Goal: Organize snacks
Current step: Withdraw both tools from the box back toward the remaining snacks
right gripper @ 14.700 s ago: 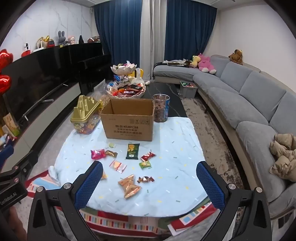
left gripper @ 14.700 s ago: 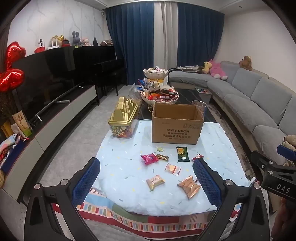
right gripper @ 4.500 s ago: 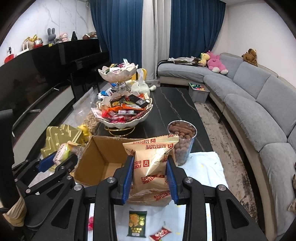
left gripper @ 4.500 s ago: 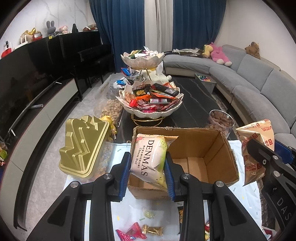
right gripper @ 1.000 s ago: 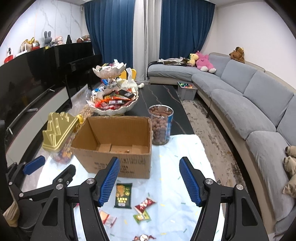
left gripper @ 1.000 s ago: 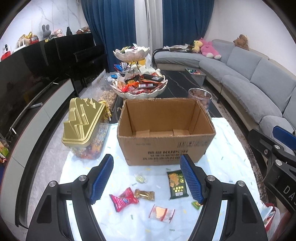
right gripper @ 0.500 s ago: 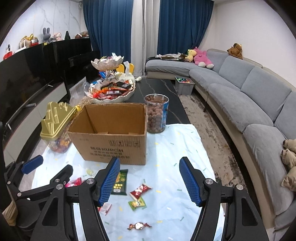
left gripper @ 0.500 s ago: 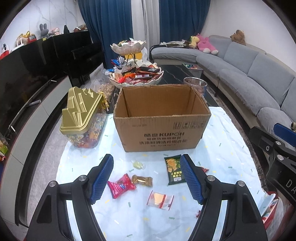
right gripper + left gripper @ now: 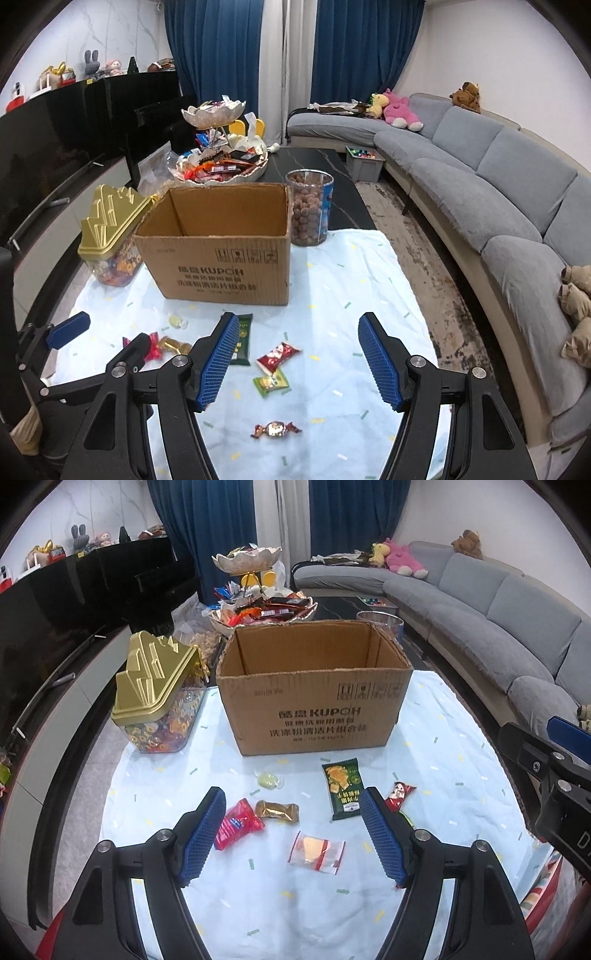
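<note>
- My left gripper (image 9: 291, 834) hangs with its jaws spread, having just widened, pinching nothing; a red packet (image 9: 236, 823), a gold candy (image 9: 277, 810) and a clear wrapped wafer (image 9: 317, 851) lie on the cloth (image 9: 258, 904) between them.
- The cardboard box (image 9: 314, 705) stands farther off, centre.
- My right gripper (image 9: 295, 354), jaws also just widened and empty, hangs above a red snack (image 9: 277, 356) and a green one (image 9: 270, 382).

Snacks (image 9: 317, 852) before box (image 9: 314, 709); tin (image 9: 157, 698) left.
</note>
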`<state>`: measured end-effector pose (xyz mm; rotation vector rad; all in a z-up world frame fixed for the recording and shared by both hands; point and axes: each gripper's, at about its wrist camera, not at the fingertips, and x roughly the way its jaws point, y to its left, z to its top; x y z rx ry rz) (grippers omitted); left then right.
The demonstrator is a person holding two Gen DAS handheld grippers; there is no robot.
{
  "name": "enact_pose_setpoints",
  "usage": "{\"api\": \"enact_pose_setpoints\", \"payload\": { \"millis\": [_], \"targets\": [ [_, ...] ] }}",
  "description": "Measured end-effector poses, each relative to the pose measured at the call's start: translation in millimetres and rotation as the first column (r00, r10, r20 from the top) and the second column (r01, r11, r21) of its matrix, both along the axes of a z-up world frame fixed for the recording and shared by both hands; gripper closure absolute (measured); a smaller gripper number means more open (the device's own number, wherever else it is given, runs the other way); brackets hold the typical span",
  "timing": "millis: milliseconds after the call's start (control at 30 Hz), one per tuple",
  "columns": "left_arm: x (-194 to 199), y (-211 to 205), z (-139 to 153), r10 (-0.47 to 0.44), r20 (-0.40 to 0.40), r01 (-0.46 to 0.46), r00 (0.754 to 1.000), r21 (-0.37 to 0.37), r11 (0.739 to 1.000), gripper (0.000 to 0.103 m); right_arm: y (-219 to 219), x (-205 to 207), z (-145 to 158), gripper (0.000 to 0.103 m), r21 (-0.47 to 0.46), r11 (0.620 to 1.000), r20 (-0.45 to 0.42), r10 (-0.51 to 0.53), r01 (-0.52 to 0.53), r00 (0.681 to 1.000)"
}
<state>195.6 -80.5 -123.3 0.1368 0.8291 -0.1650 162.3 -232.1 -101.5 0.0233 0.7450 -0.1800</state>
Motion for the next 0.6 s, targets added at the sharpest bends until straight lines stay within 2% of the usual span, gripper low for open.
{"api": "enact_pose_setpoints", "payload": {
  "millis": [67, 600],
  "targets": [
    [-2.5, 0.8, -3.1, -0.001, 0.002, 0.001, 1.000, 0.001, 1.000, 0.023, 0.7, -2.6, -4.1, 0.025, -0.003, 1.000, 0.000, -0.005, 0.005, 1.000],
    [-14.1, 6.6, -43.4, -0.031, -0.005, 0.031, 1.000, 0.009, 0.999, 0.010, 9.5, -21.3, -45.8, 0.024, -0.043, 0.999, -0.032, 0.004, -0.006, 0.999]
  ]
}}
